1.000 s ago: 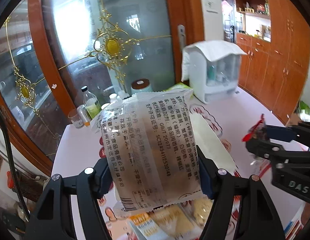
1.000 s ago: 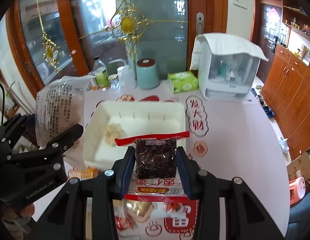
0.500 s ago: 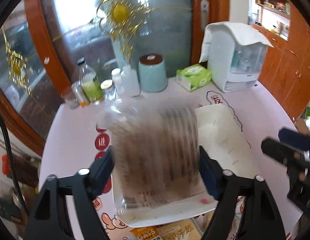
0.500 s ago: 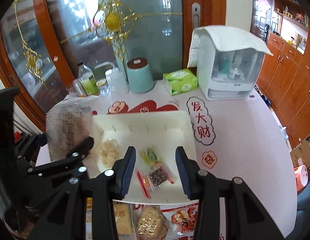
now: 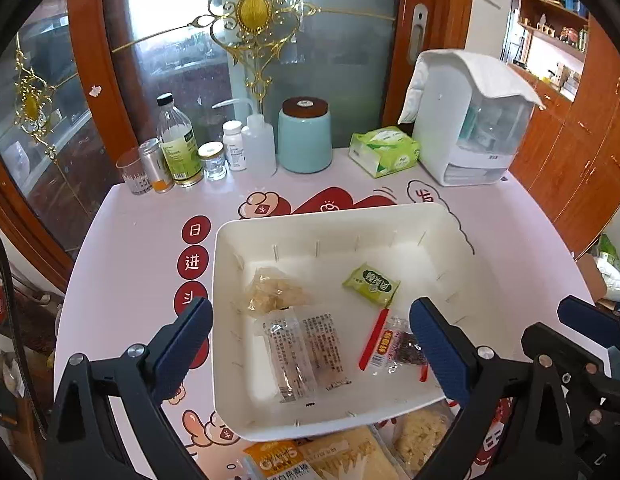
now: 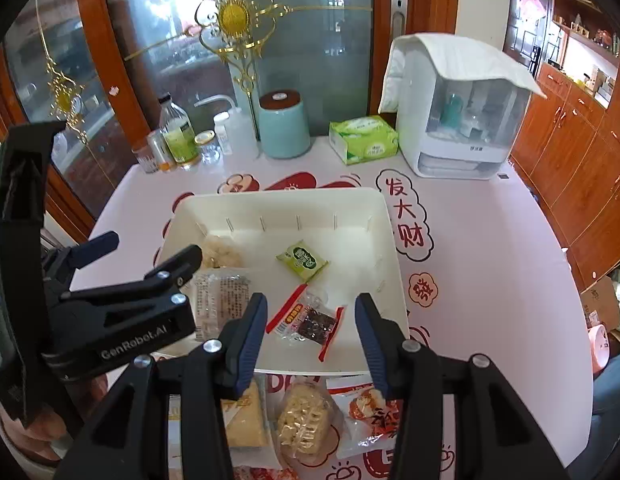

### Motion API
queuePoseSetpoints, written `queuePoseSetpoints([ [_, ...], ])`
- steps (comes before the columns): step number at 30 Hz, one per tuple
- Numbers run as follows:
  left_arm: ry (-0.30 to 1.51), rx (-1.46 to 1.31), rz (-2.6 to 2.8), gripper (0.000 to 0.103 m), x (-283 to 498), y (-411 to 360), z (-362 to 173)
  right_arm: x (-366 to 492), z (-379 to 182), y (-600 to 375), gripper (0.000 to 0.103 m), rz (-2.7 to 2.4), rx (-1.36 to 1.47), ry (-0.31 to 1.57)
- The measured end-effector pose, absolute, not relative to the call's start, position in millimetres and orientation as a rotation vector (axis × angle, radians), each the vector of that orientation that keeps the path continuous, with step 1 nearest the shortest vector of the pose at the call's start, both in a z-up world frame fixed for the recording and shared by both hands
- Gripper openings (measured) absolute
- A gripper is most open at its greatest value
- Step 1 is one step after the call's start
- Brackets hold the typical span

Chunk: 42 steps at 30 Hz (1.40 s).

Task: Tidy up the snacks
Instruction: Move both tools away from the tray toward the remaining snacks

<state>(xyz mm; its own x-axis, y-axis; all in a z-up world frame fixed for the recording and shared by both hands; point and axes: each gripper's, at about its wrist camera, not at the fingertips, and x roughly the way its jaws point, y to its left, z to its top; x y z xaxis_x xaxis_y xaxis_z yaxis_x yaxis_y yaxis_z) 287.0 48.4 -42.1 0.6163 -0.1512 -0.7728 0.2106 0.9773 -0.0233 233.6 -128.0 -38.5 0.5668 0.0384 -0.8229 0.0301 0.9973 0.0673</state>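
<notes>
Nearest us, our left gripper (image 5: 310, 344) and right gripper (image 6: 310, 326) both hang with jaws spread wide, holding nothing. Below them, loose snack packs at the table edge are cut off by the frame; one orange pack (image 5: 275, 462) reads "OATS". Beyond sits the white tray (image 5: 269, 232) holding the clear printed packet (image 5: 305, 352), its text too small to read, a red-edged dark snack (image 6: 310, 322) and a green packet (image 6: 303, 261). The table (image 6: 490, 240) bears "发大财".
</notes>
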Motion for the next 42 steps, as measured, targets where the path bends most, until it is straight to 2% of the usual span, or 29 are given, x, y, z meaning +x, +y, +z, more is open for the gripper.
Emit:
queuePoseSetpoints([
  [17, 0.691, 0.099, -0.066, 0.098, 180.0, 56.3, 27.3, 155.7, 26.2, -139.5, 0.049, 0.015, 0.081, 0.713],
  [25, 0.702, 0.021, -0.004, 0.098, 126.8, 73.5, 44.6, 122.2, 30.4, -163.0, 0.049, 0.107, 0.056, 0.675],
  [27, 0.709, 0.001, 0.017, 0.098, 111.2, 77.7, 42.6, 114.0, 27.6, -170.4, 0.052, 0.148, 0.046, 0.67],
  [29, 0.718, -0.014, 0.034, 0.098, 99.9, 81.4, 38.1, 106.6, 24.2, -174.6, 0.063, 0.199, 0.047, 0.67],
  [31, 0.737, -0.022, 0.062, 0.098, 87.6, 84.3, 29.4, 96.7, 20.3, -178.0, 0.068, 0.244, 0.041, 0.661],
  [35, 0.788, -0.029, 0.107, 0.098, 67.1, 91.0, 6.3, 82.6, 8.1, -178.9, 0.069, 0.285, 0.003, 0.672],
  [42, 0.898, -0.031, 0.16, 0.098, 37.5, 99.8, -49.7, 68.7, -40.6, -171.9, 0.069, 0.416, 0.01, 0.818],
])
